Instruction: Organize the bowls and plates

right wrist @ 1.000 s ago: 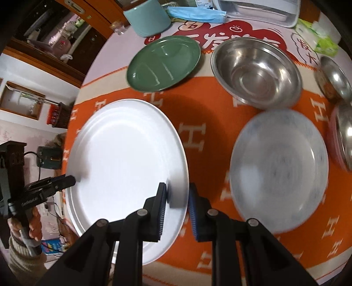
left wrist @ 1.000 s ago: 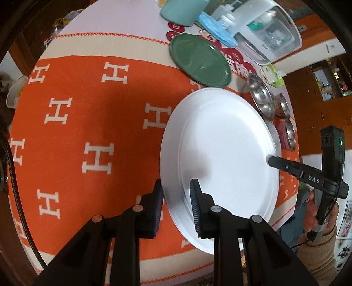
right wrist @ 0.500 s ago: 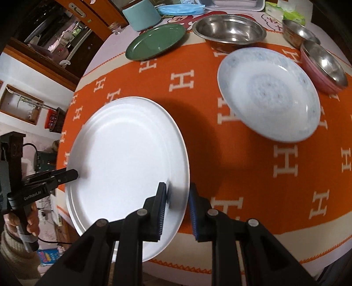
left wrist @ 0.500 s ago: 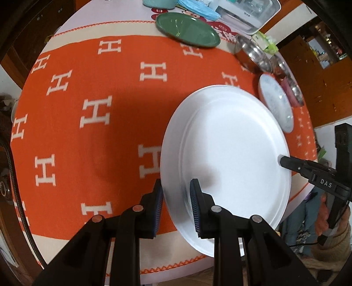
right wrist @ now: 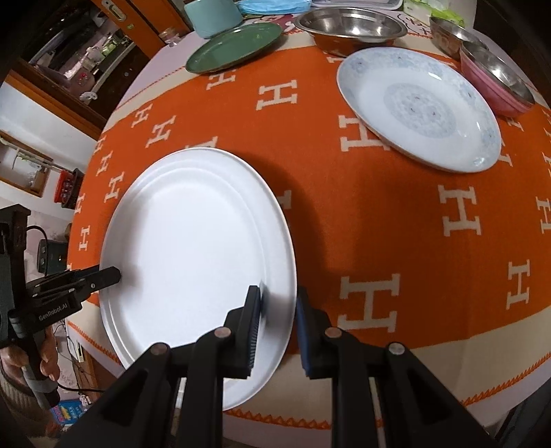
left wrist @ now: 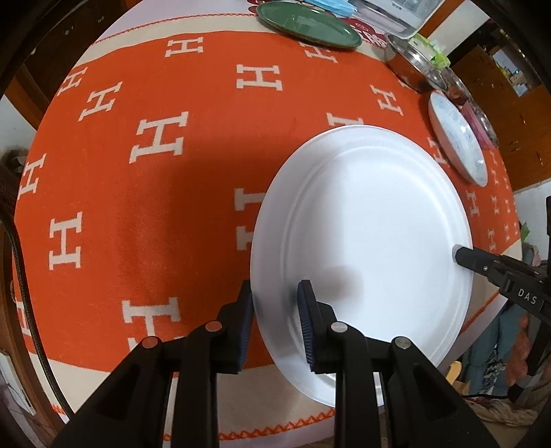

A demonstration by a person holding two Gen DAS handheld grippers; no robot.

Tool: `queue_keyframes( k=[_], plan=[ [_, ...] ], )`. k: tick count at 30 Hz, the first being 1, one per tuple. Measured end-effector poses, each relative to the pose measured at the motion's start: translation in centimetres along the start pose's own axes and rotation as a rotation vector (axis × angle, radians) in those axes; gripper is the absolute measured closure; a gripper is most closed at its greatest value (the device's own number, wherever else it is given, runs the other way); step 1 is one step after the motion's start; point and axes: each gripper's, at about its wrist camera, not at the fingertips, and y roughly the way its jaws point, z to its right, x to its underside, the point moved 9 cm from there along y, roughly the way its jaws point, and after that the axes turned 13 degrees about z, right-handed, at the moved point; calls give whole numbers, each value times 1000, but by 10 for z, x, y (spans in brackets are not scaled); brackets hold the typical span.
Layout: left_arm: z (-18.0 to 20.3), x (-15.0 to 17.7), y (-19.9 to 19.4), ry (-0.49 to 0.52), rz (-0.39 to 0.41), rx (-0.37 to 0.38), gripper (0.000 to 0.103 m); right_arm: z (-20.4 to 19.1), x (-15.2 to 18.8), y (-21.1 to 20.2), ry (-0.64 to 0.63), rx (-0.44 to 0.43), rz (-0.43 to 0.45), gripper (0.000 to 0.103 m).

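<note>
A large white oval plate (left wrist: 372, 227) (right wrist: 196, 241) hangs low over the near edge of the orange table. My left gripper (left wrist: 275, 306) is shut on its left rim, one pad under the rim and one on top. On the opposite rim, my right gripper (right wrist: 278, 310) is shut the same way. Each gripper also shows in the other's view, clamped on the far rim: the right one (left wrist: 459, 254) and the left one (right wrist: 115, 275). A patterned pale blue plate (right wrist: 420, 107), a green plate (right wrist: 234, 48) and steel bowls (right wrist: 351, 29) lie farther back.
An orange cloth with white H marks (left wrist: 155, 172) covers the round table. A pink bowl with a steel one inside (right wrist: 496, 82) sits at the far right. A teal cup (right wrist: 211, 15) and a clear box stand at the back. The table's front edge lies just under the plate.
Both grippers have carried the white plate toward the near edge of the table and lower. The green plate and bowls now lie farther away in both views.
</note>
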Motion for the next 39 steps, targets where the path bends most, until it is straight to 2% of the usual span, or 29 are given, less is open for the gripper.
queue_keyframes(
  k=[6, 9, 11, 13, 16, 20, 31, 39],
  plan=[
    [0, 7, 7, 15, -17, 17, 78, 6, 12, 11, 16, 54, -37, 81],
    [7, 5, 9, 20, -16, 45, 63, 8, 19, 15, 25, 76, -52, 79],
    [8, 6, 9, 18, -19, 48, 45, 7, 22, 15, 14, 97, -58, 73],
    [7, 5, 9, 21, -13, 22, 36, 5, 23, 12, -1, 121, -52, 57],
    [5, 5, 2, 38, -3, 6, 34, 4, 23, 3, -19, 141, -21, 50],
    [-1, 3, -11, 38, 16, 1, 26, 2, 25, -10, -29, 142, -1, 50],
    [19, -25, -48, 65, 116, 12, 21, -12, 13, -53, -133, 197, 99, 50],
    [41, -61, -82, 111, 223, 18, 11, -39, -6, -89, -180, 145, 209, 50]
  ],
)
